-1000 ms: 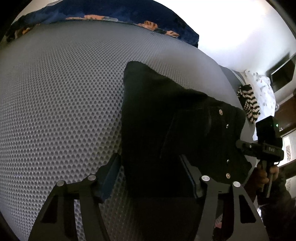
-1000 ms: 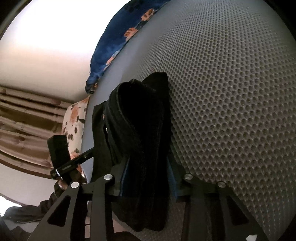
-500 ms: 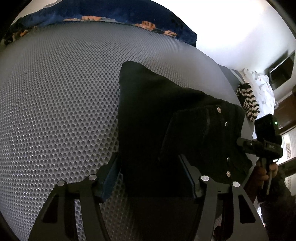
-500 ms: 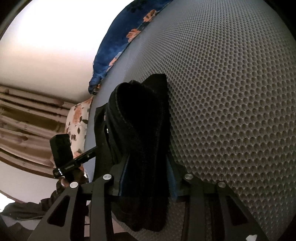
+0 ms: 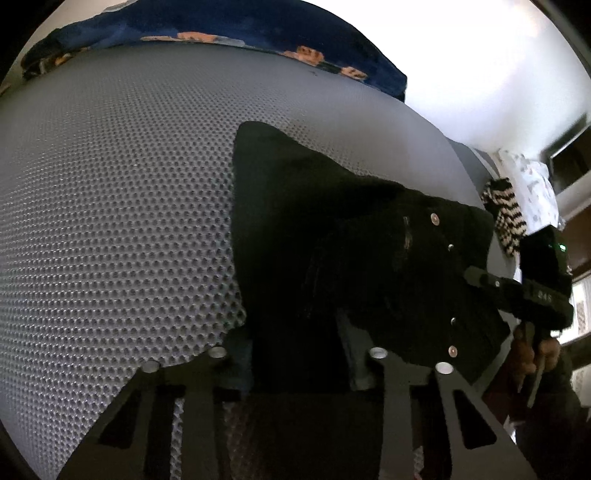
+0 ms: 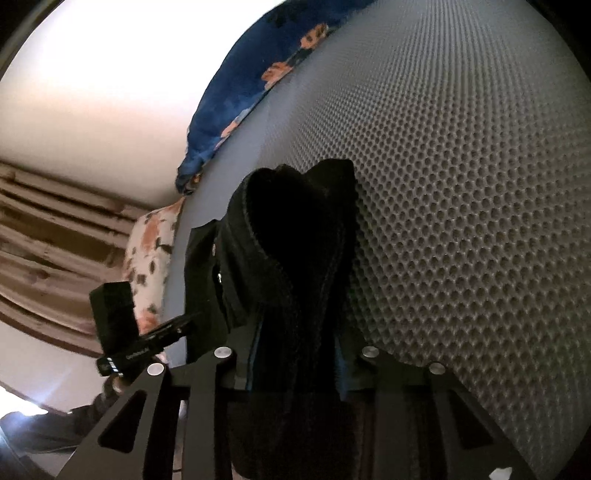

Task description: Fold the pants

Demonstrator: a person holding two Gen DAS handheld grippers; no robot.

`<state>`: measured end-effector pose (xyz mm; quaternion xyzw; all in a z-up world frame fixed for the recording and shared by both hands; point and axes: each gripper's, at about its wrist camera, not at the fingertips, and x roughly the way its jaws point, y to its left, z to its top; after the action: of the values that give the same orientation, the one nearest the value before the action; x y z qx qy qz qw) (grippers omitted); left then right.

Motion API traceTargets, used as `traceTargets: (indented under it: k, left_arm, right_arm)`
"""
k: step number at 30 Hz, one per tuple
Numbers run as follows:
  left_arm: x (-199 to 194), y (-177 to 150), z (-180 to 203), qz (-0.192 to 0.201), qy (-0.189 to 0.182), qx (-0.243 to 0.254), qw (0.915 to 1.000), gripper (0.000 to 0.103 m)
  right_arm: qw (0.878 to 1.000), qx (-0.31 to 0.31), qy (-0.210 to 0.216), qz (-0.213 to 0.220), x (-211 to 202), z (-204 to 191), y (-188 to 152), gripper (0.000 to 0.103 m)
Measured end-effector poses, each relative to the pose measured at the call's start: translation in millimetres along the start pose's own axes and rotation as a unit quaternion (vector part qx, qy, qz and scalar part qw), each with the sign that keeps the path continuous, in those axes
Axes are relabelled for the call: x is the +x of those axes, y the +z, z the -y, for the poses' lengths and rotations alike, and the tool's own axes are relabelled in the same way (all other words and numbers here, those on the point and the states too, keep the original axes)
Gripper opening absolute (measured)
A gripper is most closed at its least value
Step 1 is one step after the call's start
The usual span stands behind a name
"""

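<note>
Pants (image 5: 317, 236), black and already folded into a thick bundle, lie on the grey honeycomb-textured mat (image 5: 122, 221), near its right edge as the left wrist camera sees it. Metal rivets show on the upper layer (image 5: 434, 219).

Left gripper (image 5: 299, 354): jaws have just been closing, and the near edge of the pants now sits between the two fingers, which press in on the cloth from both sides. Pinching the pants.

Right gripper (image 6: 295, 365): jaws have also just been closing a little. A rolled, raised fold of the pants (image 6: 291, 236) fills the gap between the fingers, and the blue pads (image 6: 255, 354) bear against it. Pinching the pants. In the left wrist view the body of this gripper appears at the right edge of the bundle (image 5: 532, 284), with a hand (image 5: 532, 350) on its grip.

Surroundings: a blue floral blanket (image 5: 236, 26) lies along the far side of the mat. A striped black-and-white cloth (image 5: 504, 221) lies just off the mat's right side. A floral pillow (image 6: 151, 258) lies beside the mat in the right wrist view, with wooden slats (image 6: 48, 236) behind it.
</note>
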<state>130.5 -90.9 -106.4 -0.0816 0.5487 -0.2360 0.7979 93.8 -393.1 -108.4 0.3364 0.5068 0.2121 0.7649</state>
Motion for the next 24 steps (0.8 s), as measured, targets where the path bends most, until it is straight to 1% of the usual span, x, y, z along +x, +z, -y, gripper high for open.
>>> traceTargets:
  k: [5,8,12,18,24]
  left_arm:
    - [-5,-3,12,0.007,0.033,0.025,0.9991,0.027]
    - [-4,-1,21,0.010,0.044,0.036,0.9983,0.023]
    - [-13,0,23,0.019,0.047,0.044,0.9978,0.017]
    - [-28,-9,16,0.027,0.055,0.051,0.9968,0.015]
    - [-46,-14,5,0.041,0.063,0.048,0.9960,0.014]
  right_arm:
    - [0.998,0.000,-0.061,0.020,-1,-20,-3,0.027]
    - [0.996,-0.003,-0.085,0.029,-2,-31,-4,0.026]
    - [0.995,0.001,-0.098,0.036,-4,-42,-5,0.023]
    - [0.994,-0.009,-0.101,0.035,-2,-64,-9,0.021]
    - [0.995,-0.016,-0.092,0.028,6,-82,-14,0.021]
